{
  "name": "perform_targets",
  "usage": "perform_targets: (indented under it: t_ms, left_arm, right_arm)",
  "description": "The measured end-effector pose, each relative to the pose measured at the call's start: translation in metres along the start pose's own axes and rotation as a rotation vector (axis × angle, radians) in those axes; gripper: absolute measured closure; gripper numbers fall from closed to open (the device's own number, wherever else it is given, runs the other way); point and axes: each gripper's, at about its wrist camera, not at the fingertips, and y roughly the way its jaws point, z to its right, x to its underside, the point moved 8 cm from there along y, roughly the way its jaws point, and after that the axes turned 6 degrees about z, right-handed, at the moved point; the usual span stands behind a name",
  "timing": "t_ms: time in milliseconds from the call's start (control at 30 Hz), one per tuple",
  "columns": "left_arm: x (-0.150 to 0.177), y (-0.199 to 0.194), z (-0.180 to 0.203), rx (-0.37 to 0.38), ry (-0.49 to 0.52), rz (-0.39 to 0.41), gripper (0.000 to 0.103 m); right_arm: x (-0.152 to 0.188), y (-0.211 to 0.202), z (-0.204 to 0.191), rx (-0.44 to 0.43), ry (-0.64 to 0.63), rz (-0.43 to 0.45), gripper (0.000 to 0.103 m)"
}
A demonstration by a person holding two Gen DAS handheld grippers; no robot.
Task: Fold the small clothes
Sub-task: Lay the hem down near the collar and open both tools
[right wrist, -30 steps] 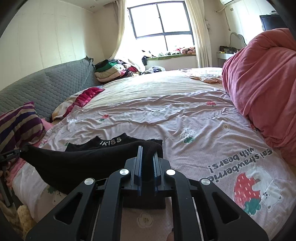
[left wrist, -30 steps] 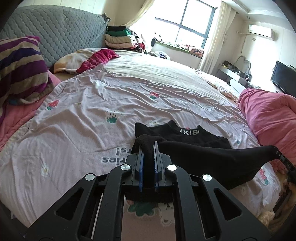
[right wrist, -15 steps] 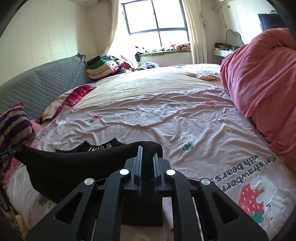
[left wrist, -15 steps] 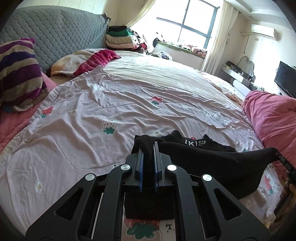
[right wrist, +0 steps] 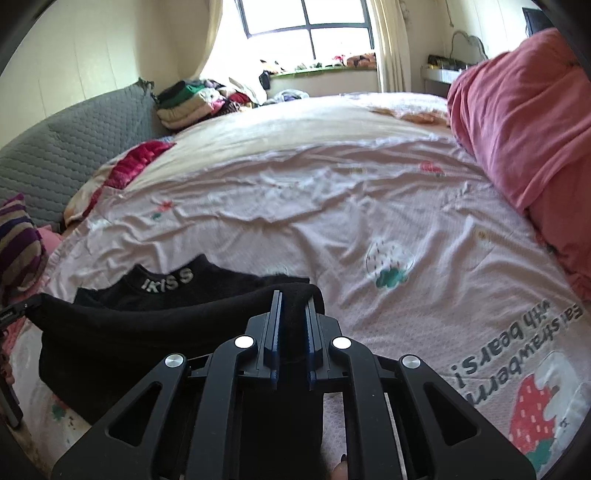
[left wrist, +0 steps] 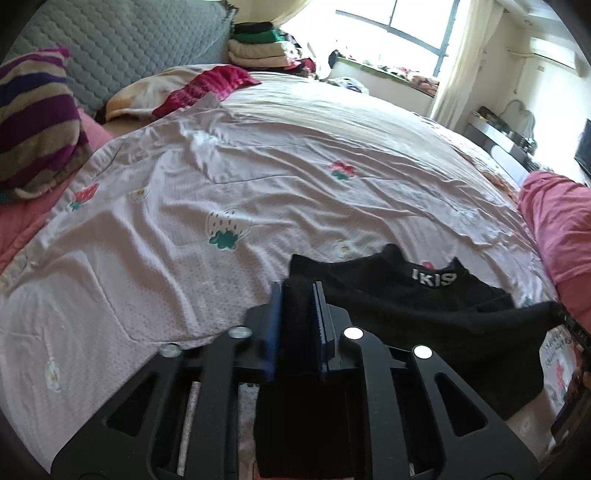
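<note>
Black knit garment (left wrist: pixel 417 306) with white lettered waistband lies near edge of wrinkled lilac strawberry-print quilt (left wrist: pixel 229 177). Left gripper (left wrist: pixel 297 295) and right gripper (right wrist: pixel 293 306) each have a fold of its soft fabric between blue ribbed pads; both jaws have just been opening a little, gap narrow, cloth fills it. Hem stretched between them. Rumpled pink blanket (right wrist: pixel 528 122) heaped at right.

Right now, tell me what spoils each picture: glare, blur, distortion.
Left wrist view: the window is blown out white, the bedspread bulges under fisheye bending, and the edges are soft with dark corners. Right wrist view: the window glares too, the bedspread's middle is smeared, while the black garment stays a nearly featureless dark mass.
</note>
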Motion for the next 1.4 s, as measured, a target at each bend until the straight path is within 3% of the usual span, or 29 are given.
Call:
perform_targets:
  t_ms: [67, 133, 400, 433, 533, 667, 867, 1233, 1333, 1400]
  left_arm:
    - [0.001, 0.001, -0.004, -0.007, -0.013, 0.002, 0.088]
    - [0.001, -0.001, -0.008, -0.012, -0.022, 0.008, 0.083]
    - [0.011, -0.024, 0.003, -0.005, 0.020, 0.037, 0.084]
    - [0.018, -0.028, 0.009, 0.017, 0.039, 0.024, 0.090]
    - [0.035, -0.028, 0.024, 0.034, 0.097, -0.014, 0.096]
    - [0.052, -0.012, 0.038, 0.013, 0.188, -0.061, 0.096]
    - [0.055, 0.024, 0.044, -0.024, 0.249, -0.108, 0.096]
    - [0.034, 0.066, 0.042, -0.035, 0.183, -0.125, 0.095]
    - [0.022, 0.066, 0.035, -0.045, 0.144, -0.094, 0.083]
    - [0.013, 0.062, 0.027, -0.049, 0.095, -0.069, 0.080]
  right_arm:
    - [0.003, 0.003, 0.005, 0.022, 0.004, 0.001, 0.077]
    - [0.005, 0.005, 0.010, 0.023, 0.022, 0.004, 0.075]
    - [0.007, -0.009, 0.007, 0.013, -0.003, 0.053, 0.073]
    - [0.009, -0.010, 0.003, 0.002, -0.023, 0.044, 0.074]
    - [0.019, -0.007, -0.009, -0.006, -0.090, 0.006, 0.091]
    - [0.031, 0.001, -0.024, -0.002, -0.175, -0.043, 0.091]
    - [0.038, 0.026, -0.030, 0.022, -0.277, -0.095, 0.091]
    - [0.029, 0.068, -0.015, -0.056, -0.122, -0.124, 0.091]
    - [0.025, 0.070, -0.009, -0.036, -0.095, -0.116, 0.091]
    - [0.021, 0.070, -0.004, -0.021, -0.074, -0.103, 0.091]
